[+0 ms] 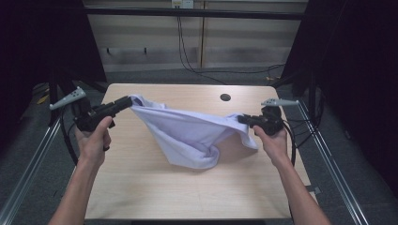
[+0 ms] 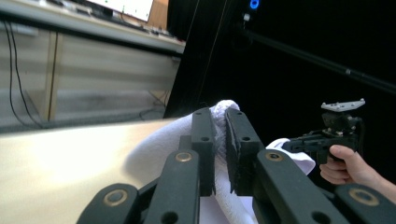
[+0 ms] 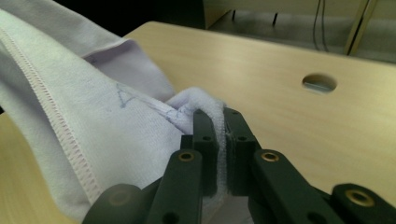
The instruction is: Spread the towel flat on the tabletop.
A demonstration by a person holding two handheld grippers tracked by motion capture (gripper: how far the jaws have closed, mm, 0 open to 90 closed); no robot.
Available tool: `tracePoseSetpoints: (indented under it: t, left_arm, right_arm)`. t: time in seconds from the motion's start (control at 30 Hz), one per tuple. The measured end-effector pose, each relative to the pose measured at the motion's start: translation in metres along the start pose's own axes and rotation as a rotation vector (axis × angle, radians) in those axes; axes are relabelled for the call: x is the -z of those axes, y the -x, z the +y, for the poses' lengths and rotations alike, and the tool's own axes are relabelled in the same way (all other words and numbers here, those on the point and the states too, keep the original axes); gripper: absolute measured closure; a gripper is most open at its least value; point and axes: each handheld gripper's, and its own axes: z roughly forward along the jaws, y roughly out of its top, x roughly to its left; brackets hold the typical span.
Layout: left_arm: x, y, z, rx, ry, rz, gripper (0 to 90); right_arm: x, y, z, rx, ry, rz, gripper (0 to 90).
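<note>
High view: we pinch towel (image 1: 187, 133) corners, left gripper (image 1: 126, 101) and right gripper (image 1: 243, 119) clamped; we should pull apart evenly, lift sagging middle off table (image 1: 141, 187).

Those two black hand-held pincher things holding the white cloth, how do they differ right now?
The left gripper sits higher and farther back on the table than the right gripper. The left one grips the towel at its far end, the right one at its near right end, with a flap hanging below. The left points rightward, the right points leftward. Both have jaws shut on the towel, which sags between them.
</note>
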Motion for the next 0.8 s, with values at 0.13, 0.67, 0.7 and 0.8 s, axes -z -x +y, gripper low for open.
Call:
tracePoseSetpoints:
  t: [0.13, 0.67, 0.7, 0.8]
  left_arm:
    - [0.01, 0.021, 0.014, -0.071, 0.015, -0.023, 83.3]
    - [0.018, 0.031, -0.139, 0.061, -0.335, -0.136, 80.2]
    - [0.019, 0.031, -0.145, 0.064, -0.365, -0.161, 77.5]
    - [0.026, 0.034, -0.142, 0.022, -0.359, -0.165, 64.6]
  right_arm:
    - [0.019, -0.002, 0.025, 0.015, 0.087, -0.017, 84.9]
    - [0.023, -0.005, -0.087, -0.004, -0.127, 0.078, 71.0]
    - [0.023, -0.006, -0.092, -0.01, -0.138, 0.083, 66.2]
    - [0.034, -0.015, -0.098, -0.004, -0.115, 0.079, 56.1]
